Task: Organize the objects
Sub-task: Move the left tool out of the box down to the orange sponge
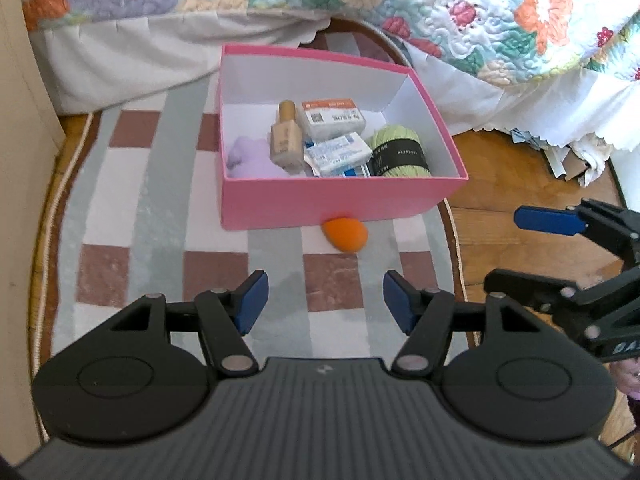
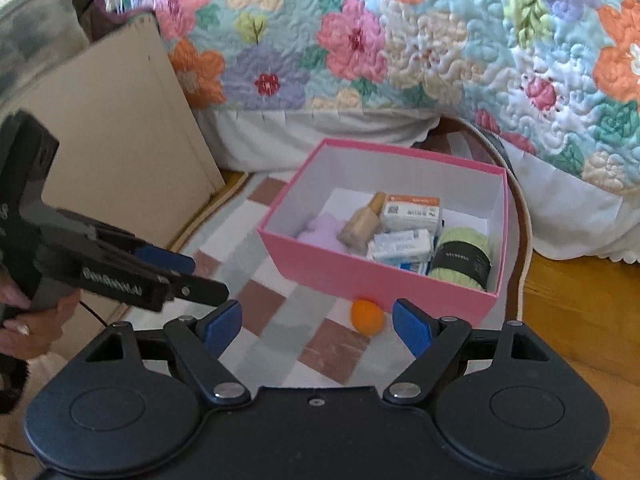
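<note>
- pink box sits open on a checked oval rug, right by the edge of a bed with a floral quilt
- inside the box: purple soft thing at left, tan bottle lying against it, two white packets with labels in the middle, one stacked partly over the other, green yarn ball with a dark band at right
- orange egg-shaped sponge lies on the rug outside the box, touching or nearly touching the near wall, can't tell which from the blur
- left gripper hovers over the rug short of the sponge, blue pads apart, nothing between them
- right gripper also hovers low, fingers spread wide, empty; the sponge shows in the gap between its pads but lies beyond them, on the rug
- each gripper is seen from the side in the other's view
- a hand holds the left gripper's handle at the left edge of the right wrist view
- cardboard panel leans beside the bed, left of the rug
</note>
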Motion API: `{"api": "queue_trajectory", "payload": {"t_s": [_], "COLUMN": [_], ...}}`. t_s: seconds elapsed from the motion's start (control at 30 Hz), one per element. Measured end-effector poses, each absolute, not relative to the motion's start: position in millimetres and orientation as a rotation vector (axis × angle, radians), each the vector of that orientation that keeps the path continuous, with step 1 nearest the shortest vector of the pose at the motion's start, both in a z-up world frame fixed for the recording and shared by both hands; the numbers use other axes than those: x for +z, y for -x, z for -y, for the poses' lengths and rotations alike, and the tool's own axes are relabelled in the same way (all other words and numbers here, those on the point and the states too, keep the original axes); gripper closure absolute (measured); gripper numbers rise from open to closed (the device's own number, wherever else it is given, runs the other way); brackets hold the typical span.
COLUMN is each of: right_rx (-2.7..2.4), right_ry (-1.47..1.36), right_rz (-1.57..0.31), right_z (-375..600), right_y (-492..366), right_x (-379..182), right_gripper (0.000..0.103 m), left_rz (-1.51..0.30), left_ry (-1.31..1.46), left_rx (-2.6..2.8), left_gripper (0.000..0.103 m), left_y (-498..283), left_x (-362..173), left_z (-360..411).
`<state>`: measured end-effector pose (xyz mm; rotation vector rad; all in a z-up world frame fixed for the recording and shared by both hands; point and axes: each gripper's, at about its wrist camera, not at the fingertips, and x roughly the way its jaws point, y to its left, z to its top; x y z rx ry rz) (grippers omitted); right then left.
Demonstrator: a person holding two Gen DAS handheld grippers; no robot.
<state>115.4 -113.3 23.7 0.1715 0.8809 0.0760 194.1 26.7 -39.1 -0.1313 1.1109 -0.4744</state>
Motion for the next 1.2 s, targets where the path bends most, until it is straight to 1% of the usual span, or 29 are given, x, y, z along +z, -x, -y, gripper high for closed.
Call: {"api": "queue_trajectory", "payload": {"t_s": [0.23,0.47,0.6,0.97,1.03,1.07,1.17,1.2], "right_rx": [0.064,0.077,0.081,0.016,0.019,0.026,0.034,0.03], "right_ry": [-0.1,-0.022,-0.007,-0.059,-0.065,-0.068,-0.106,-0.111], "right_rz": [-0.87,-0.854,-0.865,-0.901,-0.9,-0.896,-0.879,-0.871], "right_z": [114.4,103.8,105.9,121.6,121.4,121.4,120.8,120.1], "right_y": [-120.4,-134.2,-144.7,-170.9,-173.4,-174.7,-178.1,-178.9], "right_x": [-26.0,-79.2,-106.4,-165.1,-169.7,-171.1,-170.2,-169.6], "right_gripper": [0.017,0.017,0.017,0.019,0.02,0.025,0.026,0.029], "left_rz": [-1.064,-1.076,-1.094,-1.13,-1.133,-1.133,-1.133,-1.132], "left_ry": [0.15,0.242,0.249,0.287,0.287,0.287,0.292,0.294], "left_rx": [-0.432,-0.421,-0.382,-0.377,-0.378,-0.38,-0.384,-0.382], "left_gripper": [0.039,0.039,0.039,0.039,0.039,0.039,0.039,0.039], "left_y": [-200.2,-209.3,-214.6,-221.8,-221.7,-221.6,-221.1,-220.8], "left_x": [-75.7,-116.6,-136.5,-164.3,-166.0,-166.8,-168.4,-168.8], "left_z": [-15.8,-11.5,-15.8,-17.5,-15.8,-15.2,-14.3,-13.9]}}
